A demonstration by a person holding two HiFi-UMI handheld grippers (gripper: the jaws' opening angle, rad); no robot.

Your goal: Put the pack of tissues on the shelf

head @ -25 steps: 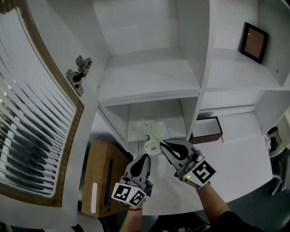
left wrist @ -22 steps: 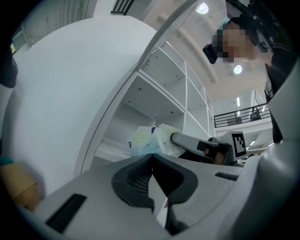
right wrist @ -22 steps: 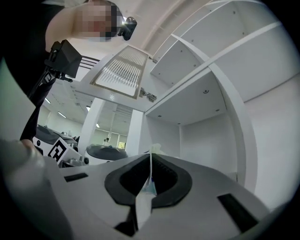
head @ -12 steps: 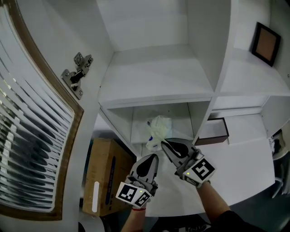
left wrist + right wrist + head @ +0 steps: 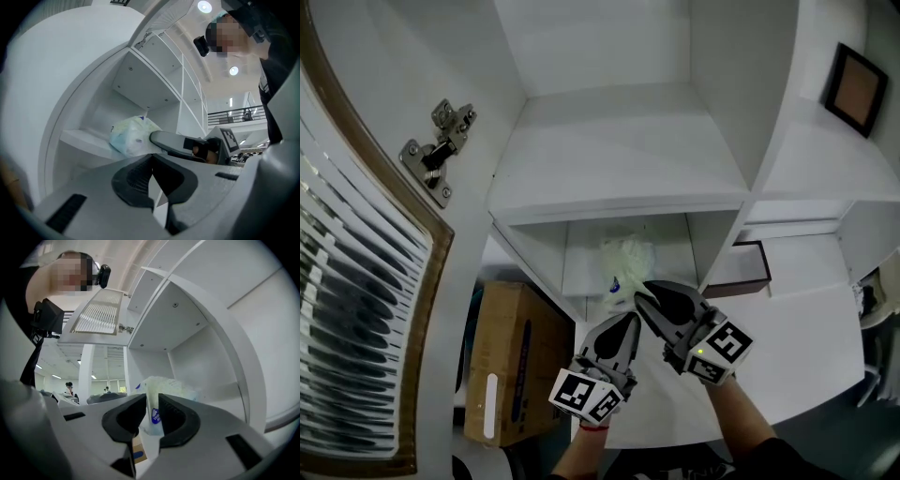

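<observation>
The pack of tissues (image 5: 626,262), pale green in clear plastic, lies on the lower shelf board (image 5: 581,274) of the white cabinet. My right gripper (image 5: 642,291) is at the shelf's front edge and its jaws are opening. The pack's plastic end flap (image 5: 152,416) still stands between them, with the pack (image 5: 171,386) resting on the shelf beyond. My left gripper (image 5: 630,321) hangs just left of and below the right one, shut and empty. From the left gripper (image 5: 152,174) view the pack (image 5: 131,136) sits on the shelf with the right gripper (image 5: 173,140) against it.
The cabinet door (image 5: 356,281) with ribbed glass stands open at the left, its hinge (image 5: 436,150) showing. A cardboard box (image 5: 511,361) sits below the shelf. A dark box (image 5: 741,267) and a picture frame (image 5: 853,89) occupy the right compartments. A white table (image 5: 787,347) lies below.
The pack has gone further into the lower compartment and come to rest on the board. The right gripper's jaws have parted. The left gripper has drifted slightly right.
</observation>
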